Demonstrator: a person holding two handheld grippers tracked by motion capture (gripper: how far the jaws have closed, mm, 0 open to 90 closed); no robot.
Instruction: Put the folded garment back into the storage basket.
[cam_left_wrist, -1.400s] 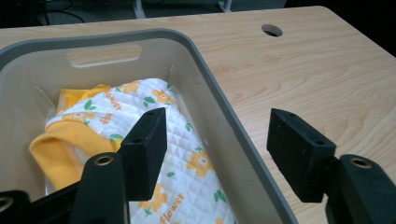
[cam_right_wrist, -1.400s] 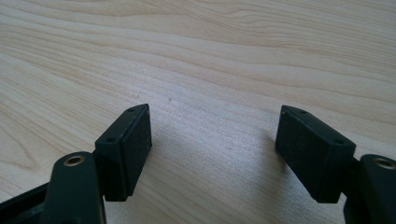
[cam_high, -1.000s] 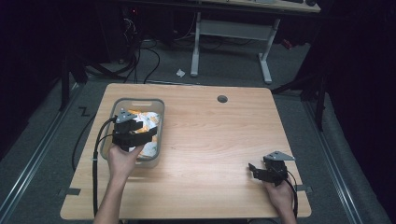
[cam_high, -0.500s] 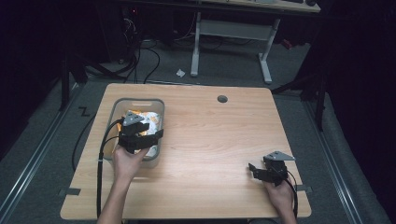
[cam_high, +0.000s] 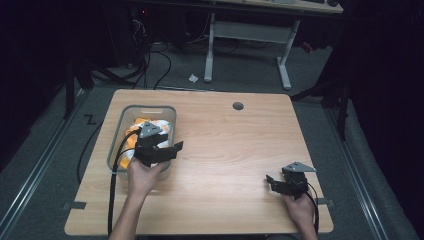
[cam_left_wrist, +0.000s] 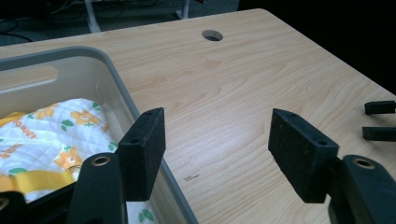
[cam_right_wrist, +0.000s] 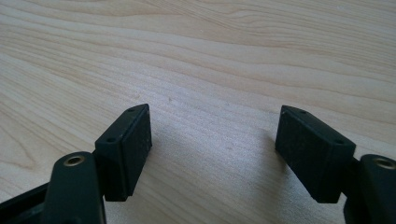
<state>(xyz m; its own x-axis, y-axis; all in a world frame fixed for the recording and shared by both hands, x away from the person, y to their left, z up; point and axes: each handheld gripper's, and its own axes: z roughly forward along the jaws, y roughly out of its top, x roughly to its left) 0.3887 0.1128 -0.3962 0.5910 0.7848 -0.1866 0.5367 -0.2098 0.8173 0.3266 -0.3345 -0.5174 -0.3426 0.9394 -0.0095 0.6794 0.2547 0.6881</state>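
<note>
Wooden table (cam_high: 225, 150) with grey bin (cam_high: 120, 131)

A bin (cam_high: 116, 134) stands on the table (cam_high: 225, 145) near its left edge, with a folded cloth (cam_high: 150, 125) lying inside it. A round hole (cam_high: 238, 106) sits close to the far edge, right of the bin.

The bin (cam_high: 117, 145) at the left is pale grey; the quilted cloth (cam_left_wrist: 60, 135) in it is white with orange flowers, green leaves and a yellow strap. The table (cam_high: 235, 150) is light wood grain; both grippers are black
</note>
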